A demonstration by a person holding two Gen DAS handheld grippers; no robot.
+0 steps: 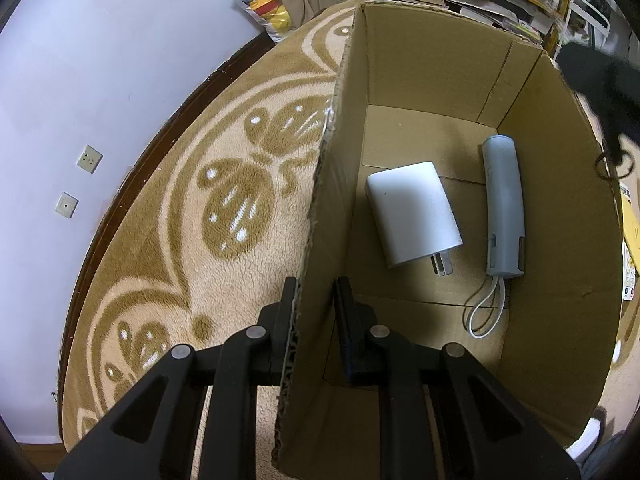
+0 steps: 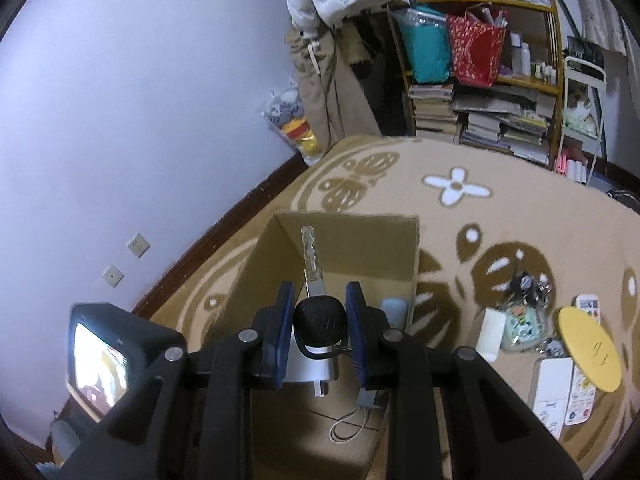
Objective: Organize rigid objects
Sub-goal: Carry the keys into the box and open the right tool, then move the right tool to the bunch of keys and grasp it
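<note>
Right gripper [image 2: 316, 320] jaws closed on key [image 2: 318, 322], black head pinched, blade pointing over box [image 2: 348, 240]. Left gripper [image 1: 314, 312] jaws straddle box wall, grip unclear. Charger [image 1: 412, 212], grey tube [image 1: 503, 204] on box floor. Key small, stiff, light; hold by head.

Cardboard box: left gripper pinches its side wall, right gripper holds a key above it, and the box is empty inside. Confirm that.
Not empty. The left wrist view shows a white charger and a grey tube-shaped gadget lying on the floor of the cardboard box. The rest holds: the left gripper straddles the side wall, and the right gripper holds the key above it.
</note>
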